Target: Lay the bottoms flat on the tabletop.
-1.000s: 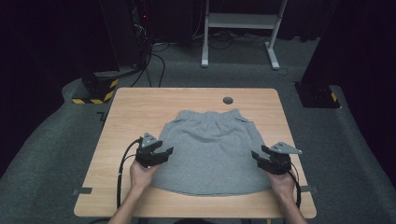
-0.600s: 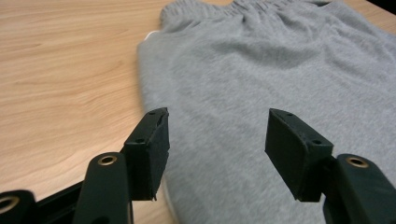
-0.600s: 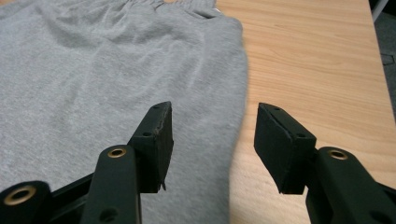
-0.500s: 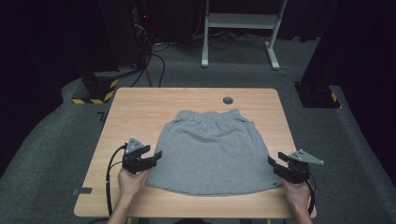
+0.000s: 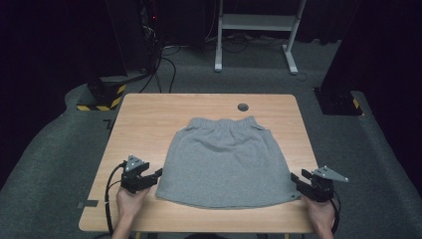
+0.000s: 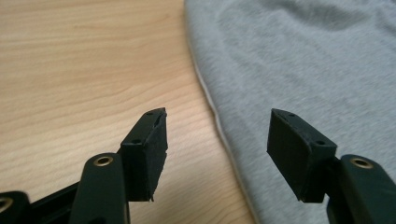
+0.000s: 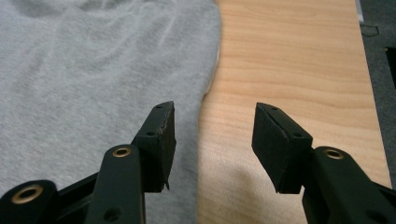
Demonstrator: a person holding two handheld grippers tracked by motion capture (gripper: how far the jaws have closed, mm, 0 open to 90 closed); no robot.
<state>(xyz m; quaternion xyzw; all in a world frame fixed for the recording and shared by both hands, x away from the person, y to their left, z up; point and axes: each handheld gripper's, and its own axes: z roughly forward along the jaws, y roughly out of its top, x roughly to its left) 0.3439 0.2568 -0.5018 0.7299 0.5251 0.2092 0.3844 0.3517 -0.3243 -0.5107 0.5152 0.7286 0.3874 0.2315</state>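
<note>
- A grey skirt point(image 5: 226, 162) lies spread flat on the wooden table point(image 5: 149, 119), its gathered waistband toward the far edge and its wide hem toward the person.
- The left gripper point(image 5: 155, 174) sits at the skirt's near left corner, its fingers point(image 6: 147, 149) apart; they have just been opening. In the left gripper view the skirt's side edge point(image 6: 219, 121) runs between them, with nothing pinched: one finger is over bare wood, the other over grey cloth.
- The right gripper point(image 5: 294, 180) is at the skirt's near right corner, its fingers point(image 7: 159, 140) also apart; they have just been closing a little. In the right gripper view the cloth's edge point(image 7: 205, 93) passes between them, unclamped.
- Each gripper is held in a hand point(image 5: 130, 204) that comes in from the near edge of the table.
- A small dark round disc point(image 5: 243, 107) is set in the table just beyond the waistband.
- No brand, label or writing can be read on the skirt, the grippers or the table; a block striped yellow and black point(image 5: 102, 97) stands on the floor behind the table's far left corner.
</note>
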